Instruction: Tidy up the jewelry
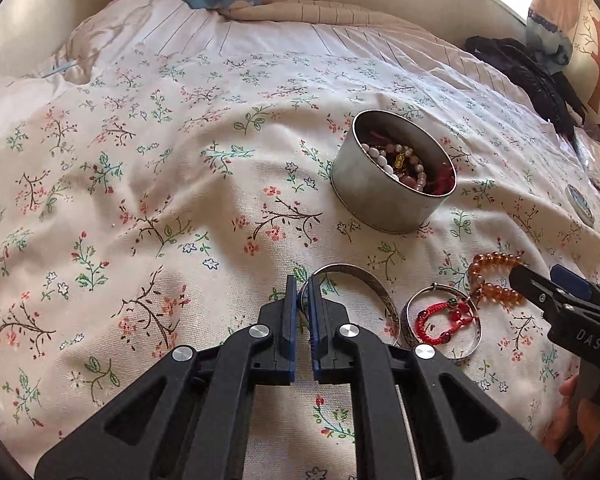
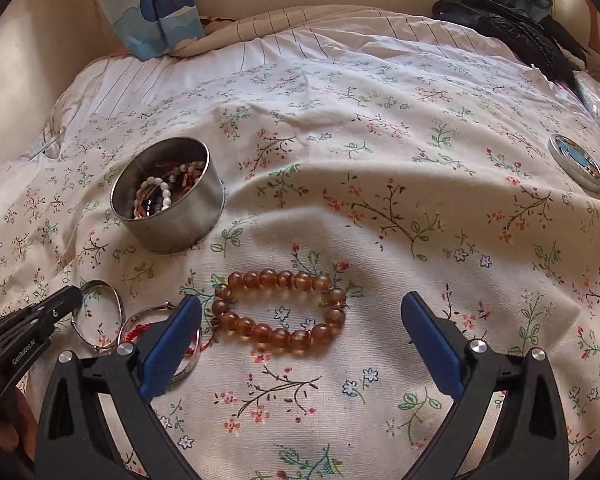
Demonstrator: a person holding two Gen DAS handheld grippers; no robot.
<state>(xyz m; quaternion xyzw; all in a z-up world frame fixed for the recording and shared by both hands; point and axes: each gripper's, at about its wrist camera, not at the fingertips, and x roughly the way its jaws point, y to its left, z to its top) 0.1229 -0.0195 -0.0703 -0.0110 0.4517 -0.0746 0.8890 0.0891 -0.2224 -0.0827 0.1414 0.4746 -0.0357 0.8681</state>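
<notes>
A wide silver bangle [image 1: 380, 288] lies on the floral bedspread, and my left gripper [image 1: 301, 280] is shut on its left rim. To its right lies a second silver bangle [image 1: 460, 354] with a red cord bracelet [image 1: 432, 320] inside it. An amber bead bracelet [image 2: 260, 278] lies flat between the spread fingers of my right gripper [image 2: 300, 304], which is open and not touching it. A round metal tin [image 2: 180, 228] holding several bead bracelets stands beyond. In the right wrist view my left gripper [image 2: 74, 298] shows at the left, at the wide bangle [image 2: 119, 308].
The tin's lid [image 2: 576, 162] lies far right on the bedspread [image 2: 340, 160]. A black garment [image 2: 520, 32] is heaped at the back right, and a blue patterned bag [image 2: 156, 8] leans at the back left by the wall. A hand [image 1: 568, 390] shows under the right gripper [image 1: 538, 276].
</notes>
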